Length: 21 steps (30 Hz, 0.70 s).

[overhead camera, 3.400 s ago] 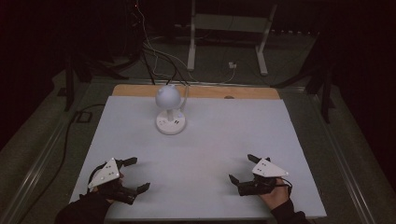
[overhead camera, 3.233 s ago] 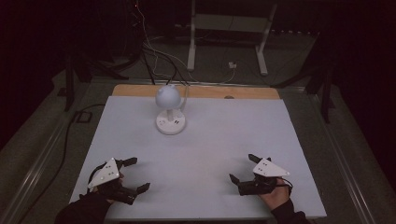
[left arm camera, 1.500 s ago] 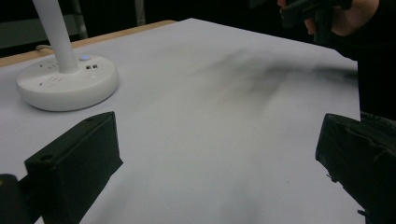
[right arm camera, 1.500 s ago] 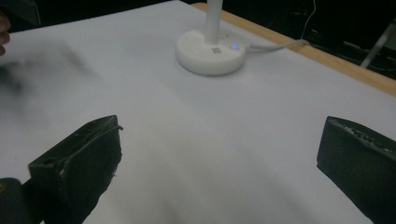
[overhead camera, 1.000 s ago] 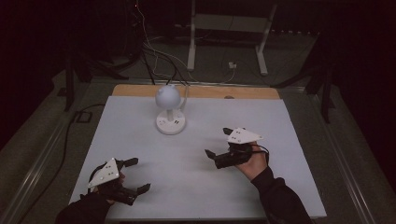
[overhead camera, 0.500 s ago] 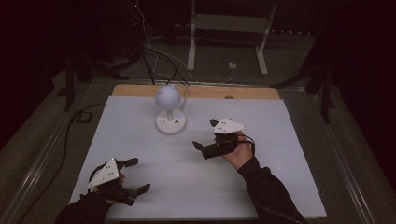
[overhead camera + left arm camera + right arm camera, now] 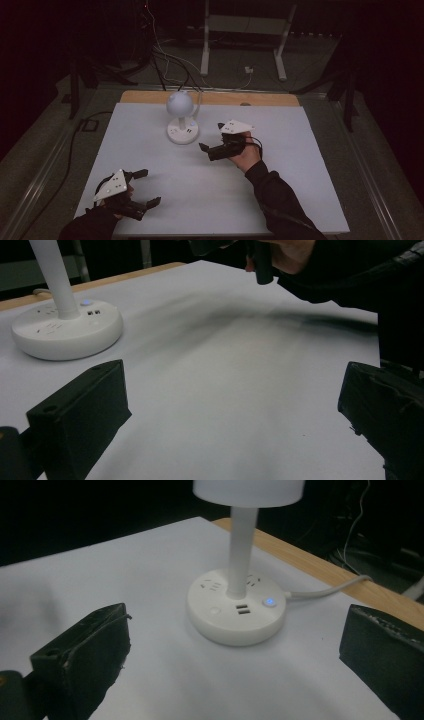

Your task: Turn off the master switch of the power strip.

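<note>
Approach stage, judging by layout: small white desk lamp with globe shade and round plastic base (image 7: 182, 131) untouched at far centre of white tabletop (image 7: 300, 190), blue indicator light (image 7: 269, 601) glowing on base. Right gripper (image 7: 212, 142) raised just beside base, jaws spread wide, empty, aimed at it; base framed between jaws in right gripper view, not touching. Contact with base or its button yet to come. Left gripper (image 7: 144, 188) parked at near left corner, jaws apart, well clear of lamp.
</note>
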Each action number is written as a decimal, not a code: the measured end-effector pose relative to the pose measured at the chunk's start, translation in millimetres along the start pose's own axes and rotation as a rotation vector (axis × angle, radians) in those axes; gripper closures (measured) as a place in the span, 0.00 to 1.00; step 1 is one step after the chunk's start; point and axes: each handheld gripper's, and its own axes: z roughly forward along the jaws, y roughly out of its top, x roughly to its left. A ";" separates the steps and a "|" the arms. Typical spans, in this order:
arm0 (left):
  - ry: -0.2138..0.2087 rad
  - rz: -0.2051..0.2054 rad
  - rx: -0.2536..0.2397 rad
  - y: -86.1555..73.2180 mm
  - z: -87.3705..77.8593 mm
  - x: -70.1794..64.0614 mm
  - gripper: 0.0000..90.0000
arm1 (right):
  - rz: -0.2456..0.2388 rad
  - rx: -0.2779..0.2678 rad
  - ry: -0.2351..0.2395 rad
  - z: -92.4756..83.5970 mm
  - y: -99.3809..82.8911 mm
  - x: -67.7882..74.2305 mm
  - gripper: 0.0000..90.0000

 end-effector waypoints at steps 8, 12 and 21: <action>-0.001 -0.001 -0.001 0.0 0.0 0.2 0.00 | 0.041 -0.006 -0.019 17.5 4.6 -9.8 0.03; -0.001 -0.002 -0.002 0.0 -0.2 0.2 0.00 | 0.041 0.007 -0.037 26.4 7.1 -11.8 0.08; -0.002 -0.001 -0.004 0.0 -0.5 0.4 0.00 | 0.043 0.035 -0.093 47.0 10.8 -15.5 0.30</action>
